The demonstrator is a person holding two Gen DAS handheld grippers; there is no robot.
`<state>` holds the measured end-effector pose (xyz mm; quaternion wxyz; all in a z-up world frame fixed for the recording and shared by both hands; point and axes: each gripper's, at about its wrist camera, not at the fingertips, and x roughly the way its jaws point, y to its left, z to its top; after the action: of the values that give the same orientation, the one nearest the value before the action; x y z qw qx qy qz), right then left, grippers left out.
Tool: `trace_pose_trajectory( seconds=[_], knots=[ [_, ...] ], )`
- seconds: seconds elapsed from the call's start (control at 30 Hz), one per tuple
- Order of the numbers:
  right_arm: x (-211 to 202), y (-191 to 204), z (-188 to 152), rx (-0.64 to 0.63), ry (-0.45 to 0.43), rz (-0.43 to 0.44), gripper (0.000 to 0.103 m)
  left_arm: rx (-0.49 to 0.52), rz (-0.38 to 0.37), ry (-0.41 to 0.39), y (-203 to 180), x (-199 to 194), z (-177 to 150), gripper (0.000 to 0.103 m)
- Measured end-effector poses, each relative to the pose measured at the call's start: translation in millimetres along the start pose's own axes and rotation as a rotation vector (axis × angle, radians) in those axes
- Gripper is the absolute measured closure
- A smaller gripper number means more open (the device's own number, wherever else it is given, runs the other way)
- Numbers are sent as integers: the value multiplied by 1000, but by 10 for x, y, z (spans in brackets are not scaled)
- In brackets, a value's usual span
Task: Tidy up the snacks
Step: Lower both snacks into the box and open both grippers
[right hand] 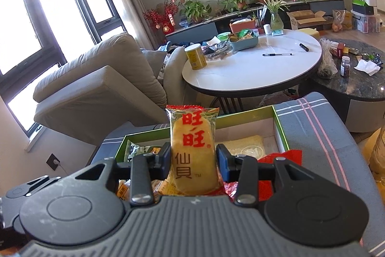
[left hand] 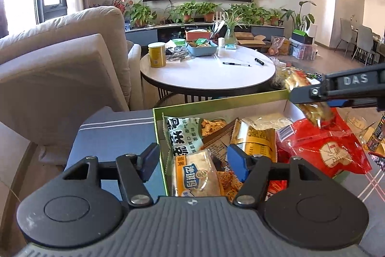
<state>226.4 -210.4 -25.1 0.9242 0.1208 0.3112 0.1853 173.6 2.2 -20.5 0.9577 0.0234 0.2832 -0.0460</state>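
Right tool (right hand: pixel 193 161) clamps one rice-cracker packet (right hand: pixel 192 148); left tool (left hand: pixel 193 160) parted, empty, above box (left hand: pixel 216 101).

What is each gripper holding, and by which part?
The right gripper clamps an upright clear rice-cracker packet with red characters by its side edges, around mid-height. The left gripper is open, holding nothing.

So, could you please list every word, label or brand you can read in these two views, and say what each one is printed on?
"DAS": on the right gripper.
"旺旺" in red, "仙貝" in dark print: on the rice cracker packet clamped in that gripper.
"蔬菜" in large characters: on the green snack bag in the box; its smaller lines are too blurred.
Orange packet between the left gripper fingers: label sideways, not readable.
Red bag: emblem unreadable.
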Motion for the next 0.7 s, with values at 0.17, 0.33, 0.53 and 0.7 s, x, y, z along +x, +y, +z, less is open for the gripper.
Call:
trace_pose_trajectory(
  seconds=[0.17, 0.33, 0.53, 0.7],
  knots=[
    [41, -41, -22, -11, 1, -46, 17, -6, -24, 10, -35, -15, -37, 39],
    [79, -110, 7, 24, -3, -48, 17, -11, -33, 23, -58, -13, -71, 38],
    [105, -118, 26, 35, -19, -67, 17, 1, -44, 16, -81, -70, -106, 36],
    [112, -134, 6, 36, -20, -76, 17, 2, -43, 15, -90, -94, -133, 36]
  ],
)
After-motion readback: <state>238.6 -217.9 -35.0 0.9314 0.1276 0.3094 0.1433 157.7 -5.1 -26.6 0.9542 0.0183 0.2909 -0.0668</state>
